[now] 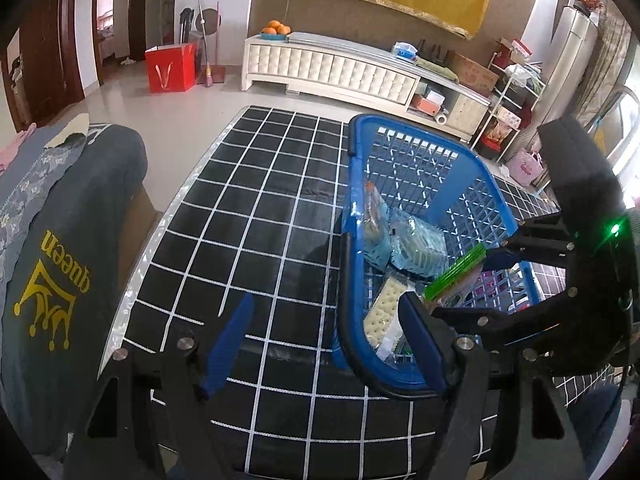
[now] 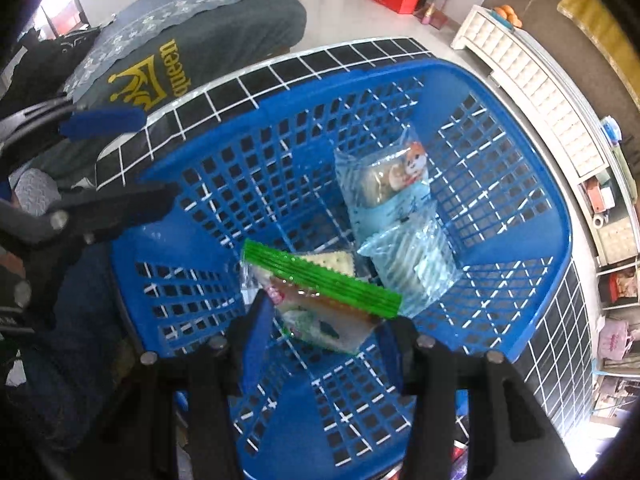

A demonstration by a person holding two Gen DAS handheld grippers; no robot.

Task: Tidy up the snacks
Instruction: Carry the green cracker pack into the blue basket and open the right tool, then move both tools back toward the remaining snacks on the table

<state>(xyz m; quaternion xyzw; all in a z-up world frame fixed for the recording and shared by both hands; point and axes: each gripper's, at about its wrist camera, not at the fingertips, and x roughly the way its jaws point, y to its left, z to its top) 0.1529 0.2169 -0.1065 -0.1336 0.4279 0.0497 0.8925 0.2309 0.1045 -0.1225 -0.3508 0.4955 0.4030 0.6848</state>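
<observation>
A blue mesh basket (image 1: 400, 128) (image 2: 400, 68) stands on the black grid-patterned table (image 1: 260, 208). Inside lie two light-blue snack packets (image 1: 416, 240) (image 2: 384, 184) and a cracker pack (image 1: 384, 308) (image 2: 332, 260). My right gripper (image 2: 324, 344) (image 1: 468, 284) hovers over the basket's near end, its fingers closed against the sides of a clear snack packet with a green edge (image 2: 320, 284) (image 1: 456, 276). My left gripper (image 1: 324, 344) (image 2: 154, 156) stands open just left of the basket, one finger over the table and the other by the basket's near rim, holding nothing.
A grey cushion printed "queen" (image 1: 60, 260) (image 2: 160, 68) borders the table's left side. Across the floor are a white cabinet (image 1: 328, 68) with oranges on it, a red bag (image 1: 170, 70) and a cluttered shelf (image 1: 508, 112).
</observation>
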